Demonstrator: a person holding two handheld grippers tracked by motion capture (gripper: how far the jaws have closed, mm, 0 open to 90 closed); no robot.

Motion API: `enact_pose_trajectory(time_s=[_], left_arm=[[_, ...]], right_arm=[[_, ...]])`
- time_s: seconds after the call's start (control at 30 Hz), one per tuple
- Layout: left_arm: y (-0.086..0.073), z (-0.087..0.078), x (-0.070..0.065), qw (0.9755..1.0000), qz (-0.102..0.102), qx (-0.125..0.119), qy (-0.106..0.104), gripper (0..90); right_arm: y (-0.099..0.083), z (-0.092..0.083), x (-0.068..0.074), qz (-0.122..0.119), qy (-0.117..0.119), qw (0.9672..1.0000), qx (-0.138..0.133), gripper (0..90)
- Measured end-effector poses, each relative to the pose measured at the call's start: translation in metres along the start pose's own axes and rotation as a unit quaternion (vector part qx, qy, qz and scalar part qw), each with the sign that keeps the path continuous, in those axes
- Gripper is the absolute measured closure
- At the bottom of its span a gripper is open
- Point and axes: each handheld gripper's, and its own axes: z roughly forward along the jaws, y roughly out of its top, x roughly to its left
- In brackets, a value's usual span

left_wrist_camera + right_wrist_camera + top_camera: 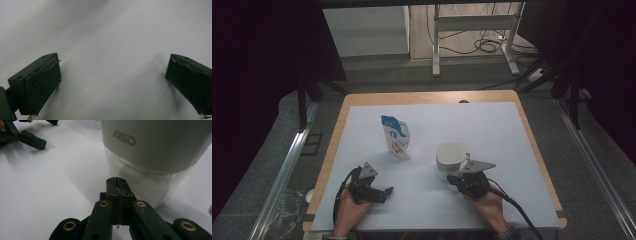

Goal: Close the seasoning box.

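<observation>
White ASD container [449, 160] upright right of centre on white sheet [492, 135], blue-white pouch [396, 136] standing to its left. Right gripper [116, 181] pinched closed, empty, tips near container base. Left gripper [112, 82] spread wide, empty, near front-left. Wooden table [343, 112], grey floor, cables [484, 46] beyond.

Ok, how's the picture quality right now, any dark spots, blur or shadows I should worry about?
High view: dim, surroundings nearly black, white mat evenly lit. Left gripper view: soft grey shading on the mat, left gripper jaws slightly blurred. Right gripper view: white container close and sharp enough to read "ASD", right gripper in focus.
</observation>
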Motion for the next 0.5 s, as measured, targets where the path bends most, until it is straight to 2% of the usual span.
enact_pose_trajectory(time_s=[0.5], left_arm=[[0.000, 0.000, 0.000, 1.0000, 0.001, 0.000, 0.000, 0.1]], right_arm=[[0.013, 0.014, -0.005, -0.009, -0.012, 0.9999, 0.004, 89.4]])
